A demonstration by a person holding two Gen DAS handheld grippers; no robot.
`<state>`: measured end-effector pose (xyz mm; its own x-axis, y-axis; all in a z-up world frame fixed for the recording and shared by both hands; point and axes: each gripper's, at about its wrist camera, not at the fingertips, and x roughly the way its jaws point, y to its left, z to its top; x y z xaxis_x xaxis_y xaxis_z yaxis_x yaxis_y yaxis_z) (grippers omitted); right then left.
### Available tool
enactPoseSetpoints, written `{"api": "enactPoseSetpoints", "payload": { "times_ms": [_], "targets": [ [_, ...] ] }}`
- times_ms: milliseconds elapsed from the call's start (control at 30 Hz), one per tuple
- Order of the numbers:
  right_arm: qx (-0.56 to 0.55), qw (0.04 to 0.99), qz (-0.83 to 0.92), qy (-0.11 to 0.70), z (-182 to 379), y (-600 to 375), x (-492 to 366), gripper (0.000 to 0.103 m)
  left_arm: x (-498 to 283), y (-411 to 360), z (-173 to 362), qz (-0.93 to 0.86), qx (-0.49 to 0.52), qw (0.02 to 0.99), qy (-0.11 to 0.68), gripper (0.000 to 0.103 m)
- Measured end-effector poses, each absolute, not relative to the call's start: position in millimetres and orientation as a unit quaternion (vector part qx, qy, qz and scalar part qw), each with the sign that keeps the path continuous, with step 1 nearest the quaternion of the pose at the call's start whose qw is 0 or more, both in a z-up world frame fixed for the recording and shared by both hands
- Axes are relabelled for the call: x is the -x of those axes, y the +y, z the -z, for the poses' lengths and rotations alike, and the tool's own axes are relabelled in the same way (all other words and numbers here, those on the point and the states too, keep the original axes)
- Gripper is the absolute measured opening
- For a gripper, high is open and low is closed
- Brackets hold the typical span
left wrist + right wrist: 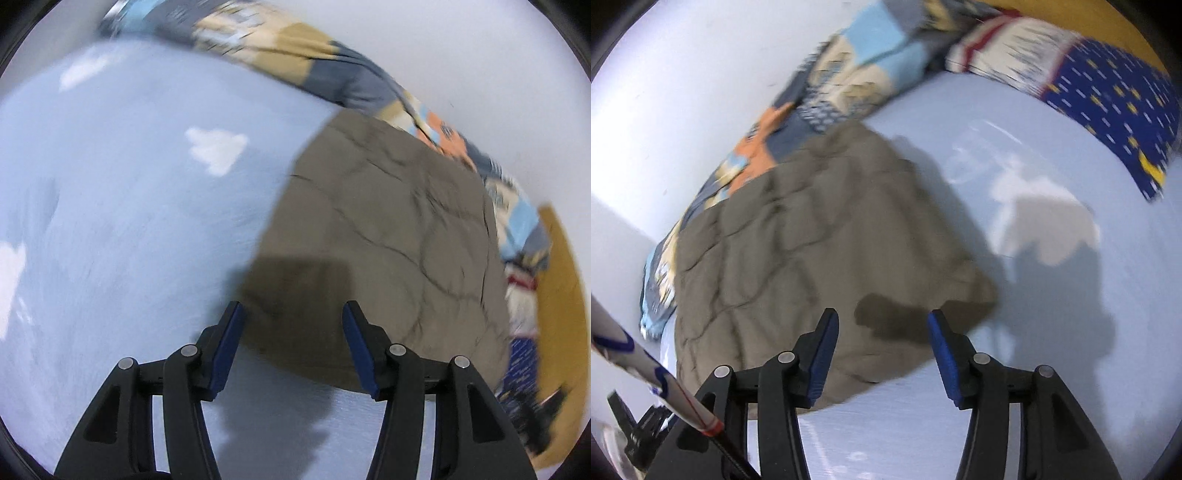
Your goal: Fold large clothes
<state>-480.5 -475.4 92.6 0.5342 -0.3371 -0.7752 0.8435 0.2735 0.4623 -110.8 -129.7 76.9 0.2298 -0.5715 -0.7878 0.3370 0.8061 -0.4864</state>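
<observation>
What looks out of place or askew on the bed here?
Little stands out. The brown garment lies folded on the blue sheet, creased, its far edge against the patchwork blanket bunched along the wall. Both views are motion-blurred. Both hand-held grippers, left and right, are open and empty.

- 1 folded brown quilted garment (388,236) lying on the bed
- 1 light blue bed sheet (129,206); white cloud shapes printed on it, 3 clear in left wrist view, more blurred ones not countable
- 1 patchwork blanket (295,51), bunched along the wall
- 1 dark blue patterned pillow (1115,107)
- 1 white cloth with red stripes (1004,48) beside that pillow; blurred, can't tell what it is
- 2 grippers: left gripper (293,314), right gripper (882,321); 2 fingers each, blue pads, both with jaws apart, nothing between them
- 1 white pole with blue marks (646,373)
</observation>
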Motion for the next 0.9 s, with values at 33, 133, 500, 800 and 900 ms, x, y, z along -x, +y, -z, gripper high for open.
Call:
{"api": "enactPoseSetpoints", "payload": {
  "times_ms": [33, 133, 500, 800, 900],
  "targets": [
    [-0.467, 0.741, 0.398, 0.272, -91, -478, 489, 0.062, 106, -123, -74, 0.289, 0.123, 0.771, 0.554, 0.055],
    [-0.512, 0.723, 0.396, 0.242, -83, -487, 512, 0.067, 96, -106, -57, 0.288, 0.19, 0.736, 0.582, 0.055],
    [-0.623, 0.67, 0.363, 0.179, -52, -500, 544, 0.069, 94, -115, -38, 0.281, 0.21, 0.716, 0.604, 0.061],
    [-0.667, 0.649, 0.341, 0.134, -30, -507, 544, 0.07, 97, -120, -31, 0.291, 0.232, 0.714, 0.593, 0.07],
    [-0.661, 0.656, 0.343, 0.126, -27, -508, 538, 0.071, 96, -124, -25, 0.297, 0.242, 0.714, 0.587, 0.073]
  ]
}}
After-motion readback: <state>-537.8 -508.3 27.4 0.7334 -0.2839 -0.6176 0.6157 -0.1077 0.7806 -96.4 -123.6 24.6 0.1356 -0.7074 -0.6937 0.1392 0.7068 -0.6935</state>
